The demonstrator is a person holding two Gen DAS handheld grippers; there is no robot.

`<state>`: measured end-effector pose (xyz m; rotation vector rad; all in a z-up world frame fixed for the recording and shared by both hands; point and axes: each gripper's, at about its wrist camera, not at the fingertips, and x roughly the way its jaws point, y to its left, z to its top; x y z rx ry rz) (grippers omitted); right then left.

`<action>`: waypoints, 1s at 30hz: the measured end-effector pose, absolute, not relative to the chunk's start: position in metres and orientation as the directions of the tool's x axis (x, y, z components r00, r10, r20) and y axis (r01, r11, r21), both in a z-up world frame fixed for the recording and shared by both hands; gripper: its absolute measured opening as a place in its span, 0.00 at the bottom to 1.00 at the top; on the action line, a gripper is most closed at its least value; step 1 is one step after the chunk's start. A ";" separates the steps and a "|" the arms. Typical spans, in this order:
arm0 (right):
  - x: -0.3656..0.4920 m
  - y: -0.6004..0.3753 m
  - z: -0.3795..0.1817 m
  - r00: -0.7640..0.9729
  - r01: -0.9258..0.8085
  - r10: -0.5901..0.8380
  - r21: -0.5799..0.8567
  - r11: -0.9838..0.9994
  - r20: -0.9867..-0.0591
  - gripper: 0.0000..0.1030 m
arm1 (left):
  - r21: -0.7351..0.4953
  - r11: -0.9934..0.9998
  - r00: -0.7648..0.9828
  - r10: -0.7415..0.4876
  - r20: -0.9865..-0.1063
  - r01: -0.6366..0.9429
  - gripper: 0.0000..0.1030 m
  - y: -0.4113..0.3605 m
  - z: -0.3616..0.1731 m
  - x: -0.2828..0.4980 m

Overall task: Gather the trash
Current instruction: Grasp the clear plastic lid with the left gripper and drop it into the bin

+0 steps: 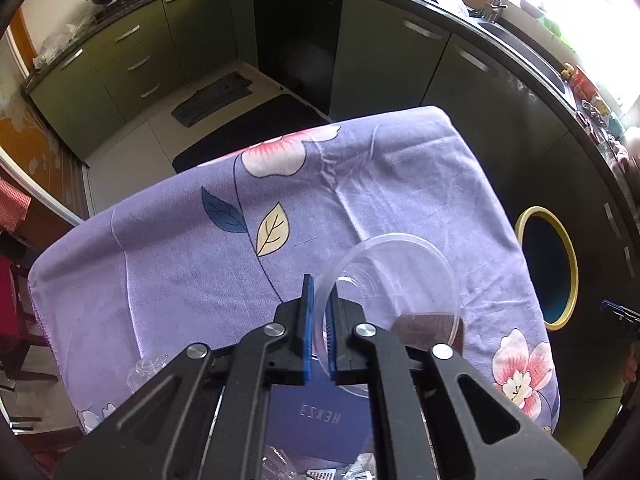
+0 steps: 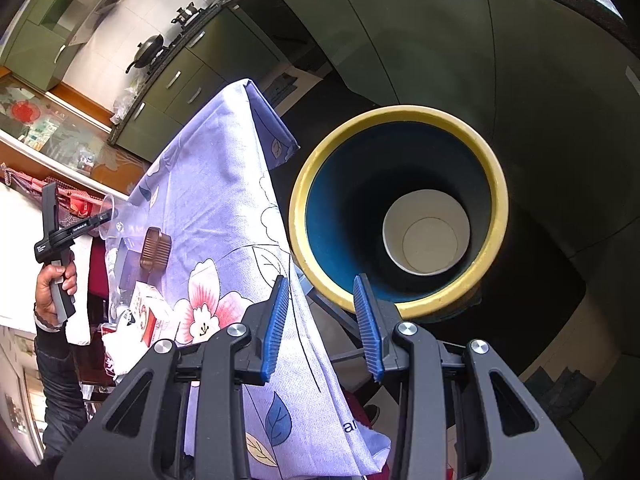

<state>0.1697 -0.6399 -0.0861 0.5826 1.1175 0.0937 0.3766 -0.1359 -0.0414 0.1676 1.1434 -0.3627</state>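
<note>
the left gripper (image 1: 320, 320), low in the left-wrist frame, pinches the rim of a clear plastic cup (image 1: 394, 276) lying low right of centre on purple floral cloth (image 1: 180, 264): light, thin, slick, easily crushed, so the rim hold suits. the right gripper (image 2: 322, 322) gapes empty. beyond, a yellow-rimmed bin (image 2: 496, 184) holds a paper cup (image 2: 426, 232).

A clear plastic cup (image 1: 384, 280) lies on the table (image 1: 160, 272). A bin (image 2: 400, 208) stands right of the table, with a paper cup (image 2: 426, 232) inside.
</note>
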 end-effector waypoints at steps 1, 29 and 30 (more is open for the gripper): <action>0.166 -0.642 -0.086 0.457 0.213 0.352 0.485 0.848 -0.817 0.33 | -0.055 0.923 0.372 -0.208 -0.905 0.381 0.05 -0.142 -0.034 0.371; 0.029 -0.745 -0.114 0.570 0.328 0.291 0.538 0.777 -0.768 0.42 | -0.118 0.652 0.151 -0.342 -0.928 0.749 0.27 -0.488 -0.098 0.264; 0.029 -0.745 -0.115 0.569 0.326 0.292 0.537 0.778 -0.768 0.42 | -0.121 0.652 0.155 -0.350 -0.924 0.748 0.30 -0.486 -0.096 0.263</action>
